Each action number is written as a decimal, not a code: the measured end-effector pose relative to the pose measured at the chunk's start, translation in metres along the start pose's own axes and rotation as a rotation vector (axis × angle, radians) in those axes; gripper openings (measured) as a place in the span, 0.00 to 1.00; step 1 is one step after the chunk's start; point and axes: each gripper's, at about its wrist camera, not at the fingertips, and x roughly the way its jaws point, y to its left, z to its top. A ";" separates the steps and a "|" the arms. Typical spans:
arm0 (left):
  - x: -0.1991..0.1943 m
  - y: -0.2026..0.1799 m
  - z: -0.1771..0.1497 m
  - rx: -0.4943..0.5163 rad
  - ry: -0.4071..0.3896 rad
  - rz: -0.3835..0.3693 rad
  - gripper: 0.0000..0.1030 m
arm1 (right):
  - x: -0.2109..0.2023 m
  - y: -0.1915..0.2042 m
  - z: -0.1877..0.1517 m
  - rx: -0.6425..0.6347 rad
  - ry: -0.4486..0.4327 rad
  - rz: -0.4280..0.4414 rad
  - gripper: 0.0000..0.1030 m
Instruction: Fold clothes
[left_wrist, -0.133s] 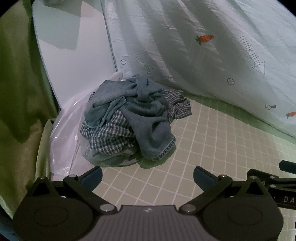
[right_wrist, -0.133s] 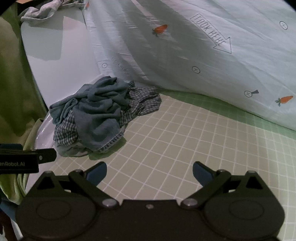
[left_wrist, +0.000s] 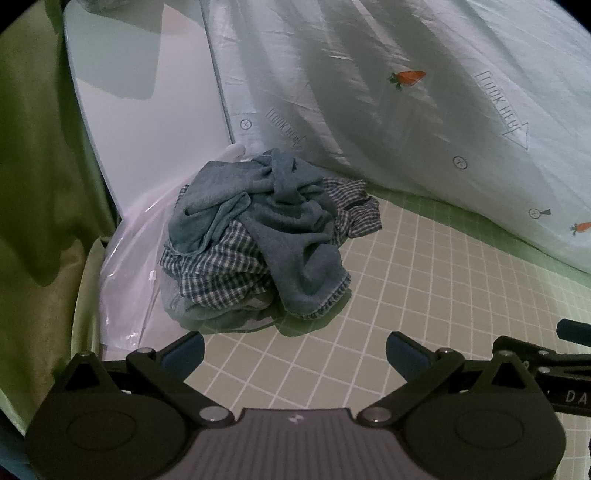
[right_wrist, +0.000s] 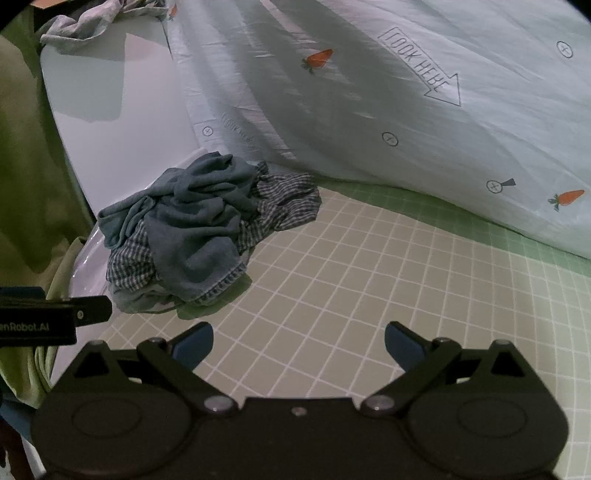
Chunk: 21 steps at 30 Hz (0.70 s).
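The blue-grey garment (left_wrist: 291, 236) is showing as soft, matt cloth with a fuzzy, towel-like nap and a stitched hem, and the checked garment (left_wrist: 218, 269) under it is looking like thinner woven cotton, crumpled. A clear plastic bag (left_wrist: 129, 280) beside the heap is catching glossy highlights. The gridded mat (right_wrist: 369, 280) is appearing smooth and matt. The pale printed sheet (right_wrist: 406, 129) behind is hanging as thin, faintly sheeny fabric, creased in long folds. The white board (left_wrist: 155, 122) is looking hard, smooth and semi-gloss. Both the left gripper (left_wrist: 294, 350) and the right gripper (right_wrist: 298, 345) are reading as matt black plastic with small shiny metal pivot pins and dull blue rubbery pads (right_wrist: 195, 341)
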 end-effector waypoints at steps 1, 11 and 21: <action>0.000 0.001 0.000 -0.001 0.001 0.001 1.00 | 0.000 0.000 0.000 0.000 0.000 0.001 0.98; -0.005 -0.002 0.001 -0.006 0.000 0.009 1.00 | -0.002 0.002 0.000 -0.002 0.000 0.005 0.98; -0.005 0.001 0.002 -0.006 -0.005 0.006 1.00 | -0.003 0.005 -0.001 -0.004 -0.007 0.001 0.98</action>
